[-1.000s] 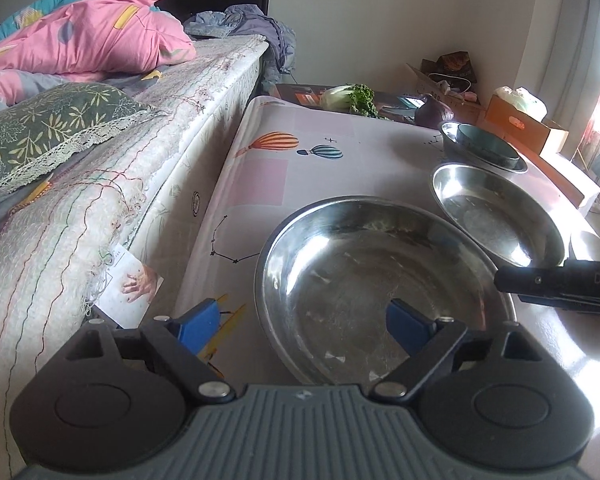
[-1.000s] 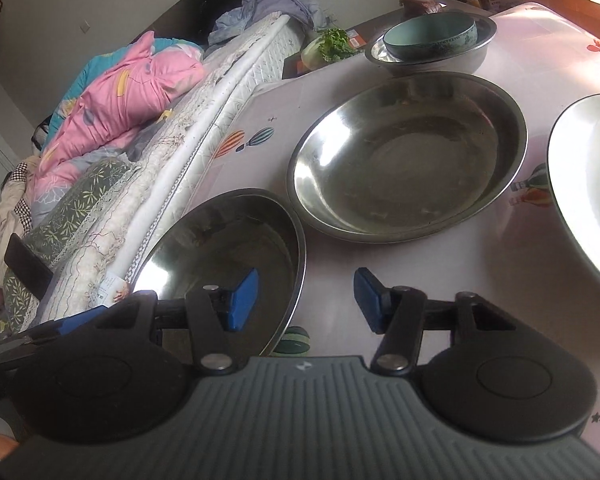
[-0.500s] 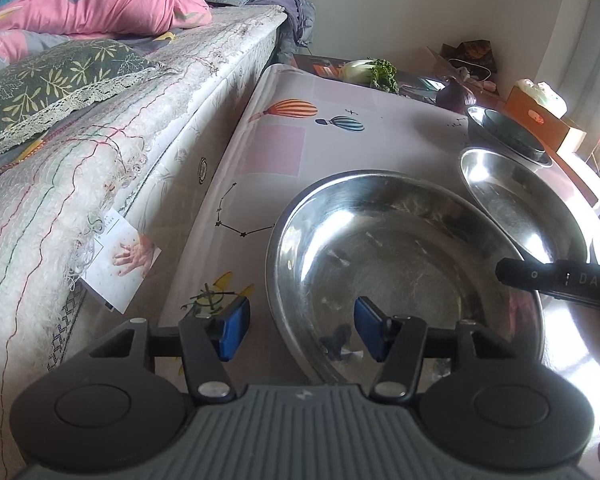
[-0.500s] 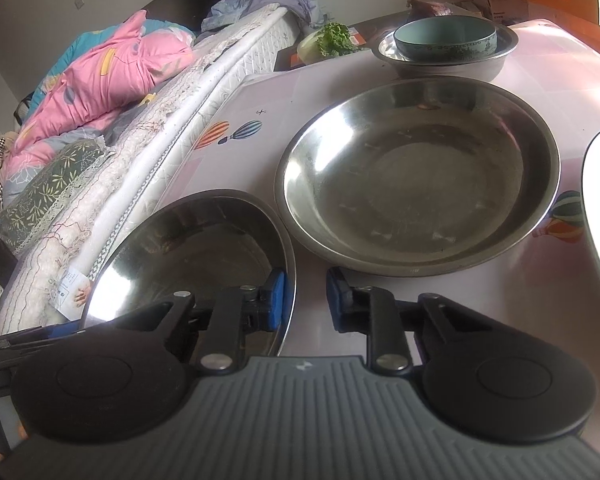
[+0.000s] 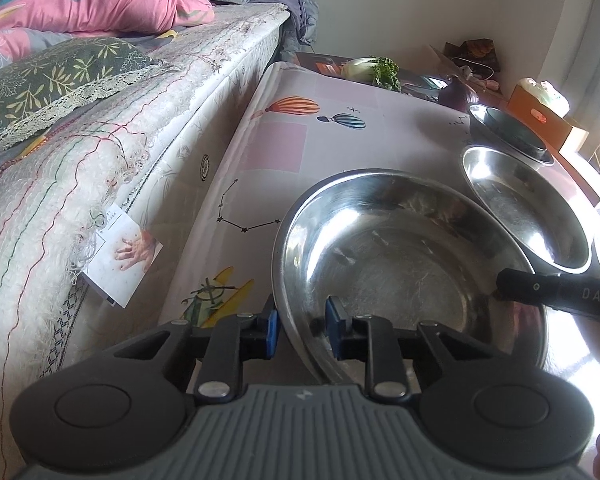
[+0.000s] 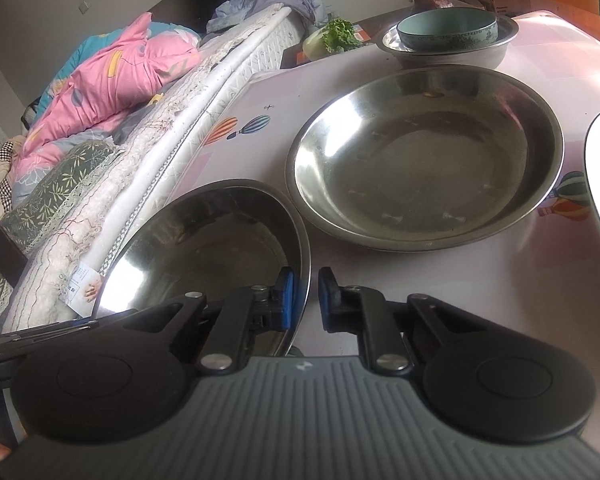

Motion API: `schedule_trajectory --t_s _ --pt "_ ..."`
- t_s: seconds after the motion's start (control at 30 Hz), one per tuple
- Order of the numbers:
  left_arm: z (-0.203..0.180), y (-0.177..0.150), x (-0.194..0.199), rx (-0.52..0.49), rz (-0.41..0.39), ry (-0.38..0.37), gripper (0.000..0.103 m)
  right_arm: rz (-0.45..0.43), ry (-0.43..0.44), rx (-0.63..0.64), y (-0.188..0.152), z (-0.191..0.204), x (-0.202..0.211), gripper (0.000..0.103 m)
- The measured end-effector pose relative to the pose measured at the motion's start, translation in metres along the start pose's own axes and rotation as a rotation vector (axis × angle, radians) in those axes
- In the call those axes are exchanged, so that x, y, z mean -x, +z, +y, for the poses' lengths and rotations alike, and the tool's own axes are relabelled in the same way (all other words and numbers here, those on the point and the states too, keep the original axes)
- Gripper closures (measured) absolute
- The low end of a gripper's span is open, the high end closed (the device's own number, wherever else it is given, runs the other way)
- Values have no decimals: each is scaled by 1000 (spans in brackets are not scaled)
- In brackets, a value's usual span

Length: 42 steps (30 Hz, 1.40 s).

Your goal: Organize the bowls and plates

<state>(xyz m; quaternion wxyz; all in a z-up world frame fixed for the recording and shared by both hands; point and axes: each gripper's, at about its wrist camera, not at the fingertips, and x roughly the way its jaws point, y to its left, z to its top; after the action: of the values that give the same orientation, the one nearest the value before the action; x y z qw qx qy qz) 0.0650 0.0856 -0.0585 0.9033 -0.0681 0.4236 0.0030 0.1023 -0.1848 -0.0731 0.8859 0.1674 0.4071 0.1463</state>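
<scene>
Both tongs grip one steel plate at lower centre of the frames.
Left tongs (image 5: 302, 330) and right tongs (image 6: 303, 300), just closing, pinch opposite rims of the plate (image 5: 400, 264) on the bench (image 5: 276, 148).

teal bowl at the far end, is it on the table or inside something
Inside something: the teal bowl sits nested in a steel bowl, whose rim rings it all round. It is upright, and its inside looks empty.

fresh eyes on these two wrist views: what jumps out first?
Both grippers flank the nearest steel basin, left gripper and right gripper each with its jaws across opposite rims. Beyond it sit a wider steel basin and a teal bowl nested in a steel one. A bed with a pink quilt borders the table.
</scene>
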Motion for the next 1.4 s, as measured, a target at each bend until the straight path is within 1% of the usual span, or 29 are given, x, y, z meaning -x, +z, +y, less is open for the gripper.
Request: schedule_trajectory --t_s 0.07,0.27,0.5,0.6,0.73,0.93,1.03,1.13,1.2,1.27,1.3,1.37,1.4 --pt "0 -1 1 1 2 -6 81 3 4 -11 -2 -1 1 91" --pt "-5 -9 8 -24 18 -41 81 16 30 -30 -15 -5 12 93" --pt "-8 -28 24 -55 58 -124 81 36 32 -27 -35 -10 37 93" --pt "-11 -36 30 -68 68 -148 80 41 26 -19 -47 -13 52 92" --pt "-18 -43 33 -105 50 -144 78 20 34 -34 -59 -19 63 91" --pt "-20 -40 31 -91 49 -143 76 8 75 -123 -62 -33 65 90" --pt "-21 -40 31 -84 49 -145 71 10 93 -163 -61 -36 63 90" --pt "-20 -40 30 -75 49 -153 67 13 93 -175 -60 -36 63 90" --pt "-21 -39 29 -71 47 -162 62 13 99 -185 -60 -37 63 88" --pt "-21 -39 29 -69 47 -171 55 11 116 -200 -61 -37 63 80" --pt "-21 -39 28 -66 46 -180 53 9 124 -206 -61 -37 63 78" --pt "-20 -38 28 -57 44 -191 44 7 138 -216 -61 -37 63 70" --pt "-20 -39 27 -53 43 -202 42 7 153 -224 -60 -37 63 67"
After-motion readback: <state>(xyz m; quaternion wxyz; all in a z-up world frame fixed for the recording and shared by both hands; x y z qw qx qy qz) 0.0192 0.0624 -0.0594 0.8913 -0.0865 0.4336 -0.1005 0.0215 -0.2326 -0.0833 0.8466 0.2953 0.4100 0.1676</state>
